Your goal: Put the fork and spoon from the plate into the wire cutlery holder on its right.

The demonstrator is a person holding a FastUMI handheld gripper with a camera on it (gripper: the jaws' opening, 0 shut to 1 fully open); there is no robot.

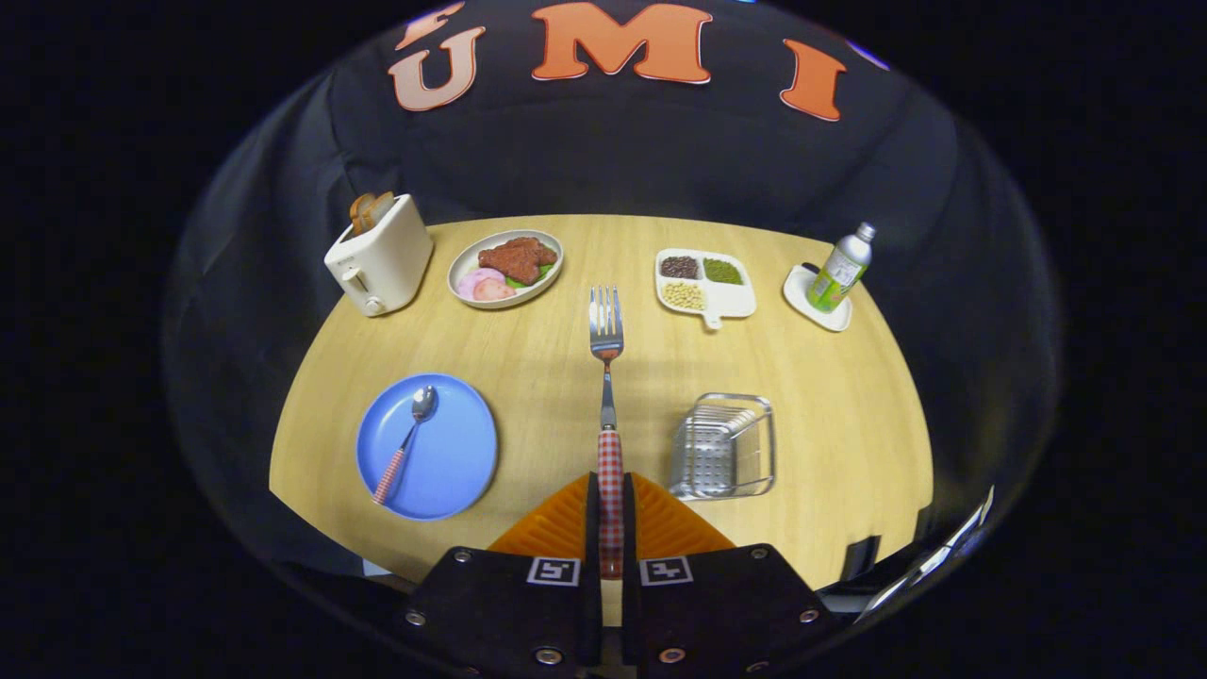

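Claw (611, 509) closed tight on fork (606, 377), both fingers pinching its red-checked handle. Fork's long axis runs straight ahead along the fingers, tines pointing away, held above the tabletop (830, 396). Wire cutlery holder (724, 446) sits just right of the fingers. Spoon (405, 443) lies on blue plate (457, 453) to the left, bowl pointing away, handle slanting back-left.

Round wooden table (849, 415) with plate (462, 462), toaster (382, 264), holder (724, 448).
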